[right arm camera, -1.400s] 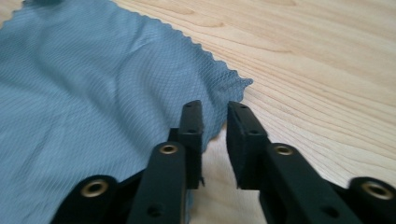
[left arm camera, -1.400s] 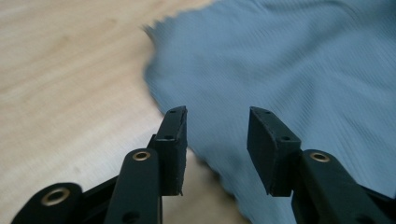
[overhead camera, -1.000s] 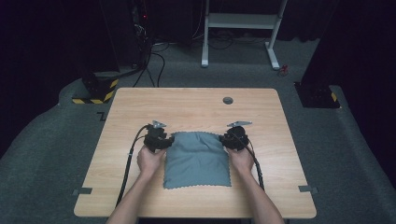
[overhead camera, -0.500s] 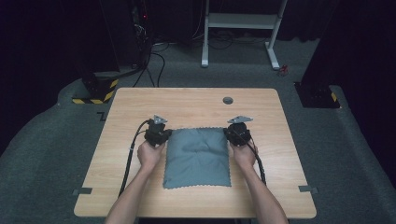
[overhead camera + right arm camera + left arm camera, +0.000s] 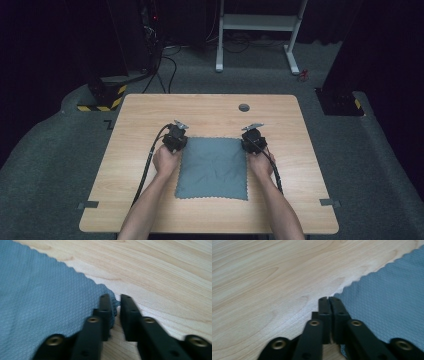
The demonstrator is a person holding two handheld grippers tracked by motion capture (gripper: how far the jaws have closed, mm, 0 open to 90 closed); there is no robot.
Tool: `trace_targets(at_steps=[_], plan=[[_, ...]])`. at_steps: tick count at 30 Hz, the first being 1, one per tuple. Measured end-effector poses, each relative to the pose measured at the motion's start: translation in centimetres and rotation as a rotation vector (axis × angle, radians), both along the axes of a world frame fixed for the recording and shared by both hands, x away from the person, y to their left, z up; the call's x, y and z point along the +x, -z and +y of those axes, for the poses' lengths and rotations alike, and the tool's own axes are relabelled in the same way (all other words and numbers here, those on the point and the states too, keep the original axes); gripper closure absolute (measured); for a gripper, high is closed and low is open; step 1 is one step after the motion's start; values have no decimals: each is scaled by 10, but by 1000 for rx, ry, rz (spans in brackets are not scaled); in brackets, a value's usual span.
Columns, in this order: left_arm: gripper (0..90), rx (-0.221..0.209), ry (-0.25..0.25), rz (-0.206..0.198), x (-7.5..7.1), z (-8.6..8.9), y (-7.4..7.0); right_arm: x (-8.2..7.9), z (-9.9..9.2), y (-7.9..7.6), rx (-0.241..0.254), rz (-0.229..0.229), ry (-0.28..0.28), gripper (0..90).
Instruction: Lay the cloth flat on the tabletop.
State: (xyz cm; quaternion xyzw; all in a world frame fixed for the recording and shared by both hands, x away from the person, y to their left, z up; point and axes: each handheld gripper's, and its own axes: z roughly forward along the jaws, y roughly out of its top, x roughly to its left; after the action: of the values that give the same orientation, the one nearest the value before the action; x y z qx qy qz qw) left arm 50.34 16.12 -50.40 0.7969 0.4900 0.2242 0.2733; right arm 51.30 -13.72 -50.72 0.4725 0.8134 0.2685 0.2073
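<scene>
Fingers [image 5: 325, 307] of our left gripper [image 5: 329, 299] look nearly together beside the cloth's [image 5: 214, 166] far left corner; our right gripper [image 5: 115, 297] stands slightly apart at the far right corner. Both have just been opening. We judge the cloth, flat on the table [image 5: 150, 107], light and limp: pinch corners.

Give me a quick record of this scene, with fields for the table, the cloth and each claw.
table: light wood, small dark round cap near its far edge
cloth: grey-blue, scalloped edges, spread flat with slight creases
left claw: at the cloth's far left corner; jaws a thin slit apart, have just been opening; no cloth seen between them
right claw: at the far right corner; jaws apart, have just been opening; corner bunched against one jaw, not pinched
</scene>
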Motion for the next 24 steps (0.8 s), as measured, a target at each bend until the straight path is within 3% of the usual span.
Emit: trace_targets(at_steps=[2,3,5,8,12,15,17,22,24], plan=[[737,2,-17,9,-1,4,1,-2,-3,-4,17,-5,12,737],[721,12,-19,3,-3,6,1,-4,-4,-7,27,-18,9,739],[700,-7,-7,-11,-11,9,-2,-11,-5,-13,51,-39,-4,765],[678,-16,66,-41,-26,6,-6,-23,-1,-17,66,-74,-67,817],[635,-14,173,-31,-35,-6,-2,-34,10,-6,53,-51,-149,821],[610,-42,151,2,-28,-7,8,-26,10,4,53,-29,-117,785],[590,-104,121,4,-24,-2,11,-19,5,7,83,-21,-84,768],[562,-93,78,17,-21,6,9,-13,-3,5,80,-8,-31,740],[549,-87,86,21,-25,7,8,-16,-2,4,59,-9,-26,726]])
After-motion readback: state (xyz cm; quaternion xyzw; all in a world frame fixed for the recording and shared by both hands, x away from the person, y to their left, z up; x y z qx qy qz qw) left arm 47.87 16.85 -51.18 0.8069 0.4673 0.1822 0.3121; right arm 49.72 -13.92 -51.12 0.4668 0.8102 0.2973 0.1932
